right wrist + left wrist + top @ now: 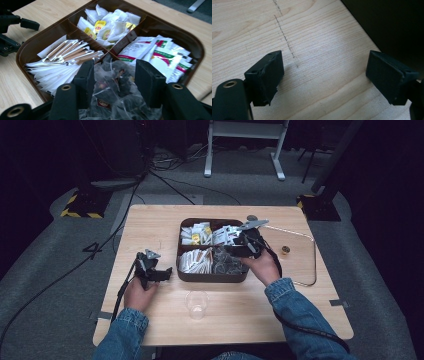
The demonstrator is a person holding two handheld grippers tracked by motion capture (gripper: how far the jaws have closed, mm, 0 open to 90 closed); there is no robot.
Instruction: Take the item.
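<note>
**Right hand-held gripper poised over the mesh tea bags; nothing lifted yet**

The work is judged to be at its start. The right hand-held gripper (113,75) is held over the near right compartment of the brown divided tray (210,276), where a heap of clear mesh tea bags (115,87) lies. Its jaws are part-way spread with the bags between and below them; no pad is seen pressing on a bag, so nothing is judged to be gripped yet. The clear plastic cup (196,304) stands empty on the surface, just in front of the tray and between the two forearms; it is presumed to be where a bag is meant to go. Picking a bag, carrying it and setting it down are all left to do.

The left hand-held gripper (150,266) is kept low to the left of the tray, jaws wide apart over bare wood (322,50), with nothing between them.

The other compartments are filled with white paper sticks (60,62), yellow-tagged tea bags (105,25) and red-and-green printed sachets (155,52). The surface (150,225) is a light wooden top; a clear lid (300,255) and a small round brass-coloured object (285,250) lie at its right. Around it, grey carpet (40,270), trailing cables and dark stands are seen.
</note>
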